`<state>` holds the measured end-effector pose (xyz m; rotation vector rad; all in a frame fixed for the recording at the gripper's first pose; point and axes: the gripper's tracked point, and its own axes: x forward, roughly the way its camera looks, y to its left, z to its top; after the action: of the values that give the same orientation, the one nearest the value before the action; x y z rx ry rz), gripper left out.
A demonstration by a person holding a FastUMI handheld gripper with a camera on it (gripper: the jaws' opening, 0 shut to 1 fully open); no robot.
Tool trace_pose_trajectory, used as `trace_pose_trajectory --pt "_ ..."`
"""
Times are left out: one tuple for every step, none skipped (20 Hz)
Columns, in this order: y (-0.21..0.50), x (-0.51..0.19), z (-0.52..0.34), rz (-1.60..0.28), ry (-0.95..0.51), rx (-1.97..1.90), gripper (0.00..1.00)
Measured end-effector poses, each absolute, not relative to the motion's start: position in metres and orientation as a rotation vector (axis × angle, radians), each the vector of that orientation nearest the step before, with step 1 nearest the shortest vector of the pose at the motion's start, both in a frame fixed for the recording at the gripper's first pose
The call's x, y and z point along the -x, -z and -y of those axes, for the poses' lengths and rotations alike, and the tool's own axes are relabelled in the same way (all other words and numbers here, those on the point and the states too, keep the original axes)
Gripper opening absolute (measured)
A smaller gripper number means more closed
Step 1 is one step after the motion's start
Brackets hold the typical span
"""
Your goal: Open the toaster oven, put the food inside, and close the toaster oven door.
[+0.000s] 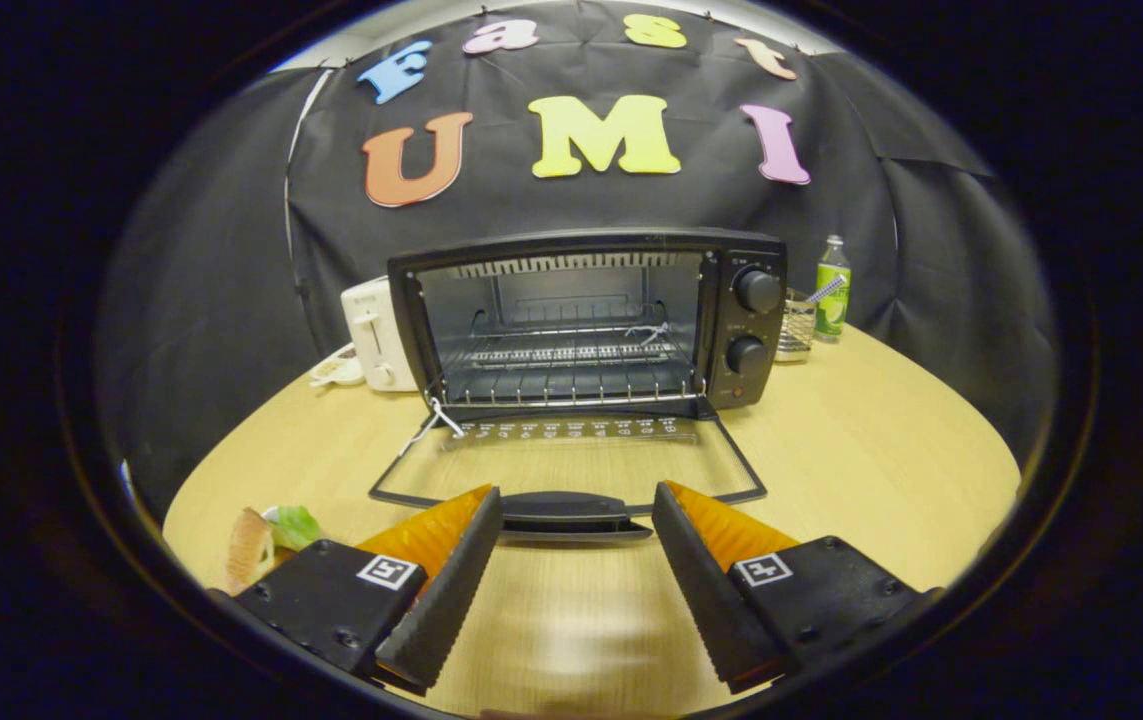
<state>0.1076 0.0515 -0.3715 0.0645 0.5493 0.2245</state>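
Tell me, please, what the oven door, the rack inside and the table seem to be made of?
Oven door: clear glass in a dark frame, the table showing through. Rack: bare metal wire, shiny. Table: pale wood-look top, likely laminate, smooth with slight sheen. The tool is open, its fingers flanking the door handle.

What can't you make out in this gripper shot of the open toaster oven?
- Food: beside the open gripper, partly cut off by one finger; its kind is unclear.
- Toaster oven knob markings: too small.
- White toaster: partly behind the oven.
- Wire basket: mostly behind the oven; contents hidden.
- Dish by the toaster: too small.
- Bottle label: too small.
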Motion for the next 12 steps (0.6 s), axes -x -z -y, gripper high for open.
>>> trace_pose_trajectory --pt "0.366 -0.104 -0.052 -0.564 -0.247 -0.090 1.00" --pt "0.360 -0.100 -0.055 -0.590 -0.272 -0.122 1.00" --pt "0.355 -0.092 -0.059 -0.625 -0.305 -0.160 0.98" --pt "0.352 -0.087 -0.064 -0.666 -0.345 -0.200 0.98" --pt "0.349 -0.081 -0.071 -0.709 -0.389 -0.241 0.98" --pt "0.346 -0.073 -0.079 -0.758 -0.433 -0.286 0.98" --pt "0.343 -0.064 -0.087 -0.801 -0.480 -0.337 0.97" --pt "0.339 -0.056 -0.096 -0.846 -0.528 -0.385 0.96" --pt "0.336 -0.046 -0.105 -0.891 -0.574 -0.424 0.93" --pt "0.336 -0.038 -0.112 -0.938 -0.607 -0.454 0.92" --pt "0.336 -0.027 -0.120 -0.993 -0.642 -0.484 0.91" --pt "0.335 -0.014 -0.132 -1.047 -0.710 -0.505 0.90"
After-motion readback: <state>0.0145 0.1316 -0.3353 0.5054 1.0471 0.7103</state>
